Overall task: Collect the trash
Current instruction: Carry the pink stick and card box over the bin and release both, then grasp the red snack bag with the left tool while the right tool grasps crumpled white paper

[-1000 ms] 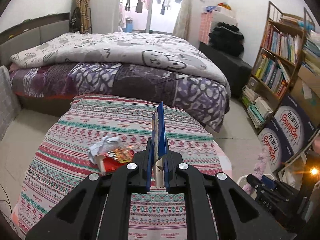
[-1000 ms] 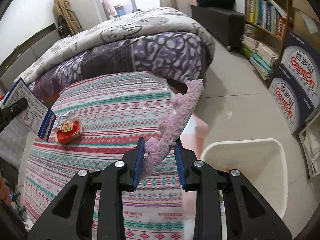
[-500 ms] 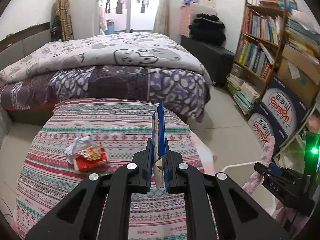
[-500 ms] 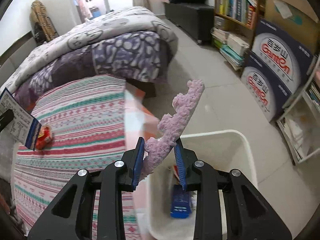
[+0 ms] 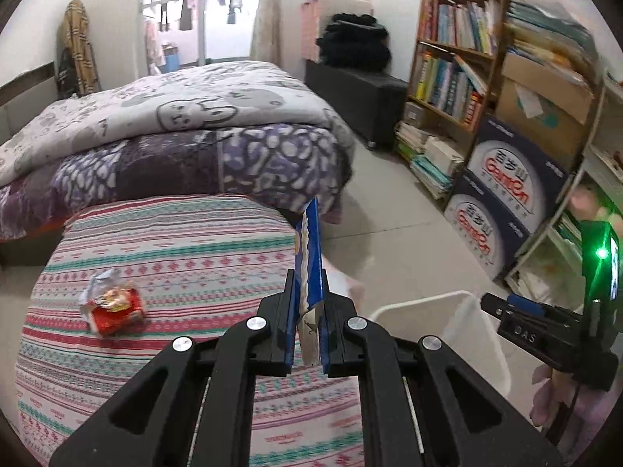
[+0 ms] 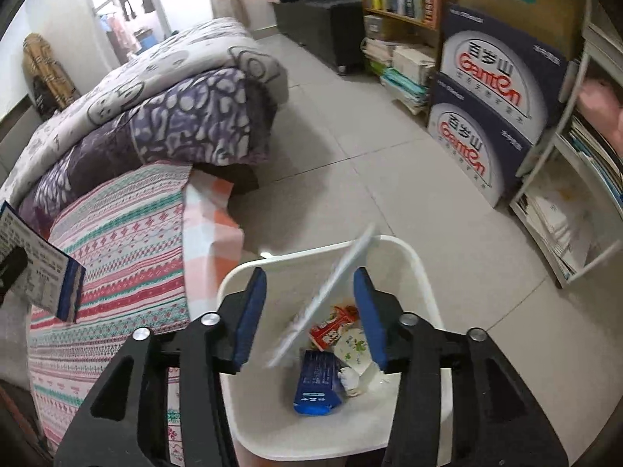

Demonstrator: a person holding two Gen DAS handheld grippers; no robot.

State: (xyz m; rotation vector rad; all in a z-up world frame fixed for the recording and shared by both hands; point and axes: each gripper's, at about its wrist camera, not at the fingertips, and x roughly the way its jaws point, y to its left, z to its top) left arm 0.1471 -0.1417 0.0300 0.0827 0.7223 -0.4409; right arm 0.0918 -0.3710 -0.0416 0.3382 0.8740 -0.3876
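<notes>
My right gripper just opened wide over the white bin — pink fuzzy strip dropping in — left gripper clamps the blue packet, next to bin.

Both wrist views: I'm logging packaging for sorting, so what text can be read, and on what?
"Ganten", red, with Chinese characters above: on the stacked dark blue cartons.
"DAS": on the right gripper.
Print on the blue packet in the left gripper: too small.
Book spines: blurred.
</notes>
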